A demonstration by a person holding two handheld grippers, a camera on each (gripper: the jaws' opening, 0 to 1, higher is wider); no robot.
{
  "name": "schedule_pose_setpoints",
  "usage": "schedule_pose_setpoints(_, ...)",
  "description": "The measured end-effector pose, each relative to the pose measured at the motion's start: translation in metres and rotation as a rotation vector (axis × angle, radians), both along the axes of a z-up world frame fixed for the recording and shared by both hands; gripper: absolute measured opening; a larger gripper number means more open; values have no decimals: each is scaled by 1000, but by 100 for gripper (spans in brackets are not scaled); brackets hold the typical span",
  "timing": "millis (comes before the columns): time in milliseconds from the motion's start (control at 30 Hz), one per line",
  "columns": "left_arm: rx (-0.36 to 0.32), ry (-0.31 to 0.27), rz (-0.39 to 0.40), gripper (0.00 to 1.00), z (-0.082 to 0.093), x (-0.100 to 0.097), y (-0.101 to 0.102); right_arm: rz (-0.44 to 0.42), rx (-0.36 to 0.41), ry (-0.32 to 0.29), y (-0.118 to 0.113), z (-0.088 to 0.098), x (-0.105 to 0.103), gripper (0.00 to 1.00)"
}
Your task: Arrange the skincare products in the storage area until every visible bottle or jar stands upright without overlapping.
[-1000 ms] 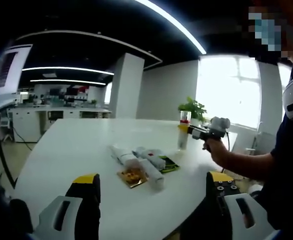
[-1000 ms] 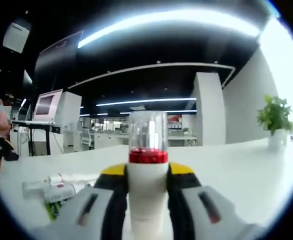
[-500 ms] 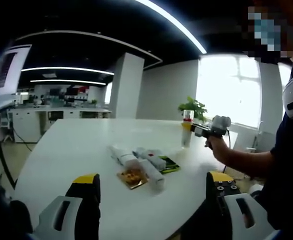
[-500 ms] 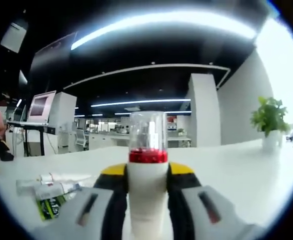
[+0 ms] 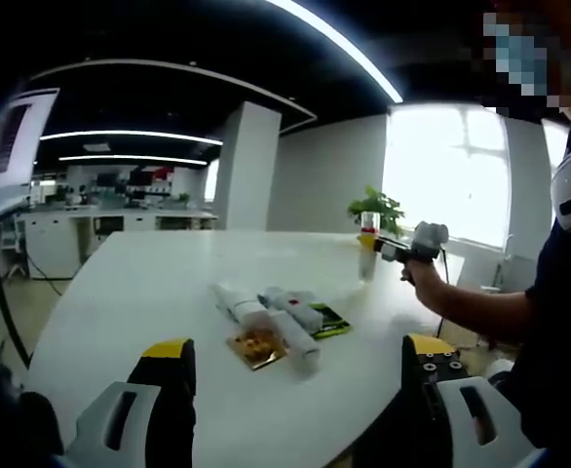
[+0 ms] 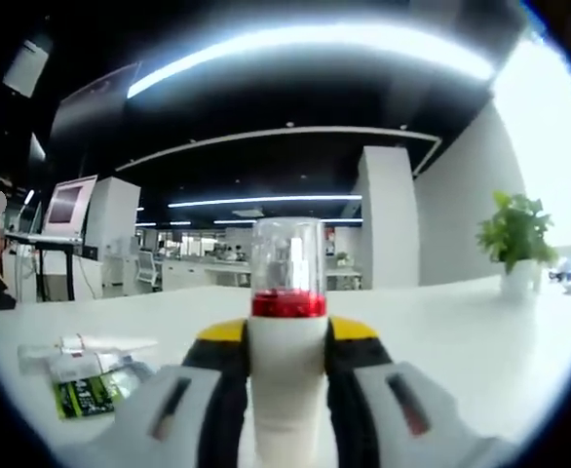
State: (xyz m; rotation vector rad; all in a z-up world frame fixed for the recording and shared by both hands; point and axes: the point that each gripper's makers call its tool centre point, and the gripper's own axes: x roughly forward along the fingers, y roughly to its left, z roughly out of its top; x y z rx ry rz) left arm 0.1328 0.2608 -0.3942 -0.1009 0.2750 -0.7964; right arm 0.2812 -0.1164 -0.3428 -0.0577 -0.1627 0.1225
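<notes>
A white bottle (image 6: 287,375) with a red collar and clear cap stands upright between the jaws of my right gripper (image 6: 287,356), which is shut on it. From the left gripper view the same bottle (image 5: 367,244) and right gripper (image 5: 388,248) hang above the far right of the white table (image 5: 149,283), held by a person's hand. A pile of white tubes and bottles (image 5: 271,314) lies on its side mid-table, with a gold sachet (image 5: 255,345) and a green packet (image 5: 328,321). My left gripper (image 5: 300,400) is open near the table's front edge, short of the pile.
A potted plant (image 5: 375,209) stands at the table's far side, behind the held bottle. In the right gripper view the lying tubes (image 6: 76,355) and green packet (image 6: 83,395) are at the left, the plant (image 6: 515,244) at the right. Desks and a monitor fill the room behind.
The right gripper has carried the bottle up and further away toward the plant. The pile slid left in the right gripper view as that camera turned. The left gripper stayed put.
</notes>
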Motion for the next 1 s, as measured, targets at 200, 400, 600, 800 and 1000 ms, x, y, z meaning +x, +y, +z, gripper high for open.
schedule_pose_setpoints(200, -3, -5, 4, 89, 3, 0, 0, -13, 7, 5, -7, -2, 2, 29)
schedule_pose_setpoints(400, 1, -1, 8, 89, 2, -1, 1, -34, 23, 5, -17, -2, 6, 29)
schedule_pose_setpoints(600, 3, 5, 10, 89, 0, 0, 1, -45, 38, 5, -25, -2, 9, 29)
schedule_pose_setpoints(800, 1, 5, 11, 89, 1, 1, 0, -42, 41, 14, -25, -7, 12, 29)
schedule_pose_setpoints(1000, 3, 11, 11, 89, -1, 1, 0, -48, 38, 13, -24, -11, 10, 29)
